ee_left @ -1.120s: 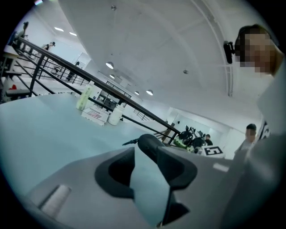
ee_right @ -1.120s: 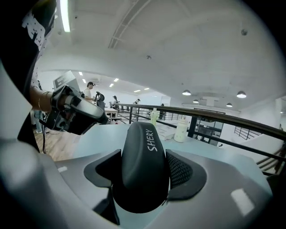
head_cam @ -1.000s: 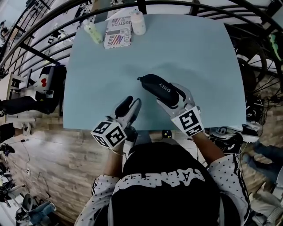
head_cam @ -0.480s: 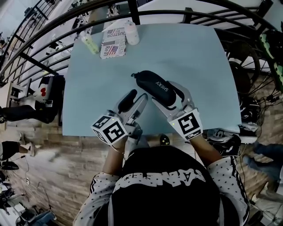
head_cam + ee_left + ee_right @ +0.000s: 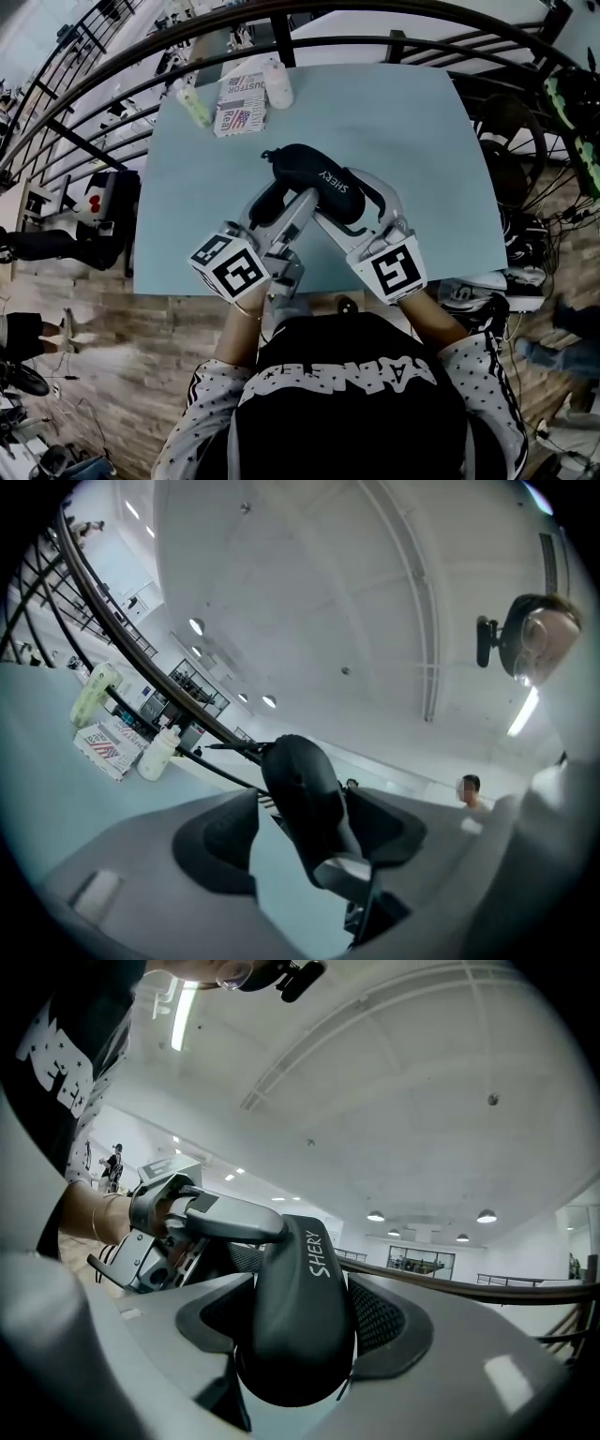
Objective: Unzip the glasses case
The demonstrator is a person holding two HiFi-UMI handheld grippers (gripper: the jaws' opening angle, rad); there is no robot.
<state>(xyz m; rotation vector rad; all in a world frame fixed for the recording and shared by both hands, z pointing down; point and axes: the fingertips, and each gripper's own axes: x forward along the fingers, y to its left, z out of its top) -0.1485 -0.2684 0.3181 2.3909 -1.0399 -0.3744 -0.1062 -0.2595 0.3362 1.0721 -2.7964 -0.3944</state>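
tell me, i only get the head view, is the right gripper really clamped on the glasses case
Observer: Yes. In the right gripper view, the right gripper has both pads pressed against the glasses case.
Operator: and the left one, gripping yet
Observer: No. The left gripper has the case's end between its jaws, but bare table shows between one pad and the case.

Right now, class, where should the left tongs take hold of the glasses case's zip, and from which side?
Probably the small pull tab jutting from the far end of the glasses case, approached from the left; the right tongs clamp the near end.
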